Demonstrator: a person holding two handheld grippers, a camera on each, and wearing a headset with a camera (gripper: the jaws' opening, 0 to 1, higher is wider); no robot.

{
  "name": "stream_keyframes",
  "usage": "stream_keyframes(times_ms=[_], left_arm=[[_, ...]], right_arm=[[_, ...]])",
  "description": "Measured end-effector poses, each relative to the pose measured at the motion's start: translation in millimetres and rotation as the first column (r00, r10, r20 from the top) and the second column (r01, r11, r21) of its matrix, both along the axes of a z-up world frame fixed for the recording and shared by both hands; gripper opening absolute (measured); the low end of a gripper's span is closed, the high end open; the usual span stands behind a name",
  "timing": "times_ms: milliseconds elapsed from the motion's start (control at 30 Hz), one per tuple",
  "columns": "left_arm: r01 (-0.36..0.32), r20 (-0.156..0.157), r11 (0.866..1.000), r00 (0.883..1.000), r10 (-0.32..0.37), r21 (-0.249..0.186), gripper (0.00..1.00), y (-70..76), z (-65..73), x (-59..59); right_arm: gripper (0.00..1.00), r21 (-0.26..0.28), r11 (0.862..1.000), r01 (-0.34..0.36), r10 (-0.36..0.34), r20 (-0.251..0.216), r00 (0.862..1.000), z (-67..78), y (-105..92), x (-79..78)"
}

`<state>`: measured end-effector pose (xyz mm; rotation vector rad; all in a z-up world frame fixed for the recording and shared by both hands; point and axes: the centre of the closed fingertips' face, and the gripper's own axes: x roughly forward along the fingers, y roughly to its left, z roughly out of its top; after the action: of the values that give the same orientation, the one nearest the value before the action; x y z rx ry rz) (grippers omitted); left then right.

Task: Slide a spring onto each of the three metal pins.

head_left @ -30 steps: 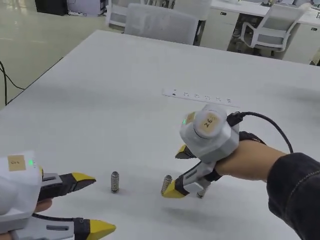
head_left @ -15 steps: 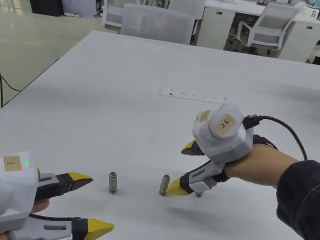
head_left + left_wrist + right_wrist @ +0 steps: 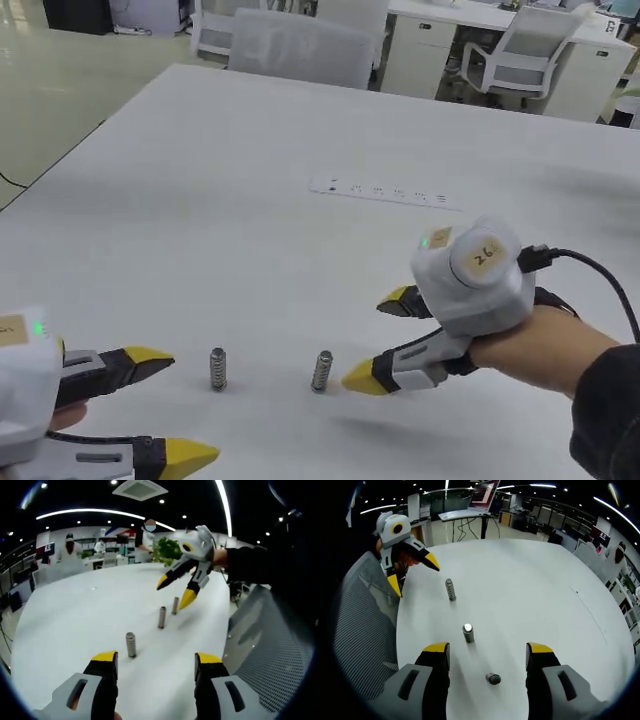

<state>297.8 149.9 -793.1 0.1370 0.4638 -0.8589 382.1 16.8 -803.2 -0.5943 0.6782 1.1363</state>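
Right gripper view showed the right gripper (image 3: pixel 488 649) released, its jaws spread wide with the nearest pin (image 3: pixel 493 678) standing upright between them and touching neither. Next along the row stood the middle pin (image 3: pixel 468 632), a spring's coils ringing its side under a bright cap. Beyond the middle pin, in the same line, the far pin (image 3: pixel 450 589) stood upright with a spring around it as well. Whether the nearest pin carried one could not be told from above. Past the far pin, well apart from the middle pin, the left gripper (image 3: pixel 415 575) hung unclenched, jaws apart. Seen from the head view, the right gripper's lower yellow tip sat just beside the middle pin, close to the table (image 3: pixel 250 200). A power strip (image 3: pixel 385 192) lay well beyond the middle pin, toward the office chairs (image 3: pixel 300 45).
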Motion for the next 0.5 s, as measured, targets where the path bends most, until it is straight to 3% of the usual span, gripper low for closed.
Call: stream_keyframes(times_ms=[500], left_arm=[[-0.009,-0.003,1.0,1.0,0.009,0.006,0.59,2.0,3.1,4.3]], right_arm=[[0.61,0.057,0.997,0.056,-0.055,-0.007,0.998,-1.3,-15.5,-8.5]])
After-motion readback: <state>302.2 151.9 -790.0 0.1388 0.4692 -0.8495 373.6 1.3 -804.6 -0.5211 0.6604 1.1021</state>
